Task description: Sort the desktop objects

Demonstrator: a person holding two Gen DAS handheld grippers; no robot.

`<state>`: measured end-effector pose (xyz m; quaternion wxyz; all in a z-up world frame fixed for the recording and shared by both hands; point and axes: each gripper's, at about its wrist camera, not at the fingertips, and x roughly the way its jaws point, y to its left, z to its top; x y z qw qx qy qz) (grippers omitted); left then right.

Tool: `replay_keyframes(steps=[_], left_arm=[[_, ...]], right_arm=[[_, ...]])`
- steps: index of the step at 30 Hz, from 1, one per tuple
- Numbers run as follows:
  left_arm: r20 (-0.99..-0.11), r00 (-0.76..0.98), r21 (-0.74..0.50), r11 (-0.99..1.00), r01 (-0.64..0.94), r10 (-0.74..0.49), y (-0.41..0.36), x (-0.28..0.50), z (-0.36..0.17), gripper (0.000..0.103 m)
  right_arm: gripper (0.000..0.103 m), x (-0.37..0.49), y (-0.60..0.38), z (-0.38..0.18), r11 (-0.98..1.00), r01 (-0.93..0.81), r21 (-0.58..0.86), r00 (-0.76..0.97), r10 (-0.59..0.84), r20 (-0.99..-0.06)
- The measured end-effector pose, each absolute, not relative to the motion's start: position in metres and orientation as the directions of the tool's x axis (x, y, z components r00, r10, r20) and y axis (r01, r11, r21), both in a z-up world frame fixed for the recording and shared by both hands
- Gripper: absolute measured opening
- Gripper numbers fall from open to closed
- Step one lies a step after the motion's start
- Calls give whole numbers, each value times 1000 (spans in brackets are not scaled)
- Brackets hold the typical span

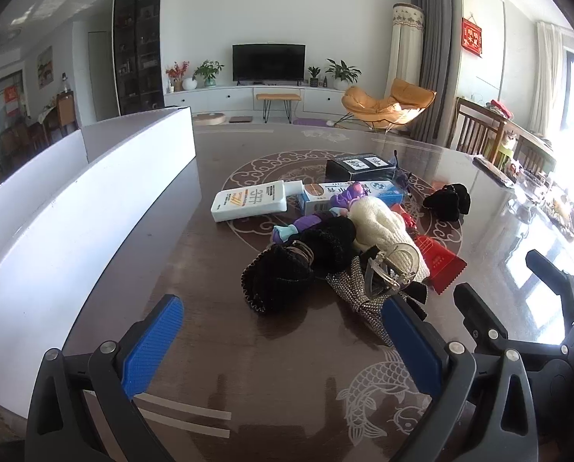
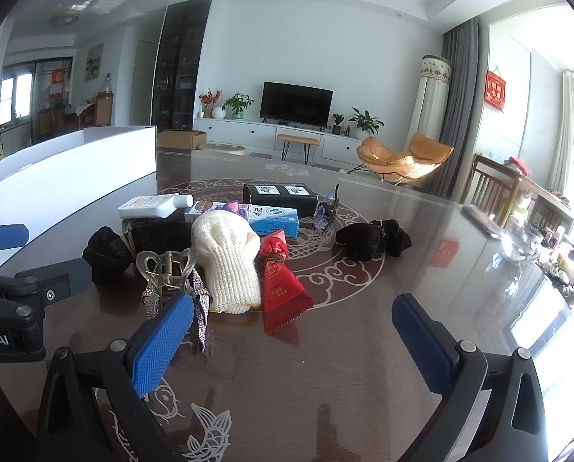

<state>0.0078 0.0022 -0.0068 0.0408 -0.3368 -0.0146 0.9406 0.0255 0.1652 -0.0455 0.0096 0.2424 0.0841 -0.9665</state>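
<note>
A heap of small things lies mid-table: a white lotion bottle [image 1: 250, 202], a blue-and-white carton [image 2: 273, 217], a black box [image 2: 279, 196], a cream knit glove [image 2: 227, 260], a red foil packet [image 2: 281, 292], a clear hair claw [image 1: 392, 269], a rhinestone strip [image 1: 358, 288], a purple toy [image 1: 344, 202] and black fuzzy pieces [image 1: 283, 279]. A separate black fuzzy item [image 2: 371, 238] lies to the right. My left gripper [image 1: 283, 340] is open just short of the heap. My right gripper [image 2: 292, 340] is open before the red packet, its left finger [image 2: 164, 338] beside the rhinestone strip.
A long white divided box [image 1: 75, 208] stands along the left side of the dark patterned table [image 1: 271, 385]. The table's right edge meets a cluttered side table [image 2: 548, 246] and wooden chairs. A living room with TV and orange chair lies beyond.
</note>
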Motion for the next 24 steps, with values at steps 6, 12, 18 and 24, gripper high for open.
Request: replay_keyframes(steps=[6,12,18,24], left_arm=[[-579,-808,-149,-988,-29,111,-16,11,0,103],[-598,-785,-213,-976,-41,164,-19,6,-6,103],[-595,-796,-140,-990,-36,113,-9,6,-5,103],[-601,-791,-164,-986,-14,111,-16,3,-7,103]], right_arm=[[103,25,166,-46,-987,48,-154,-880,31,-473],[103,21,163,-48,-984,65,-163,-868,25,-496],[103,17,165,-51,-987,60,-152,-856,27,-516],[103,14,157,-55,-980,85,-180,-842,26,-539]])
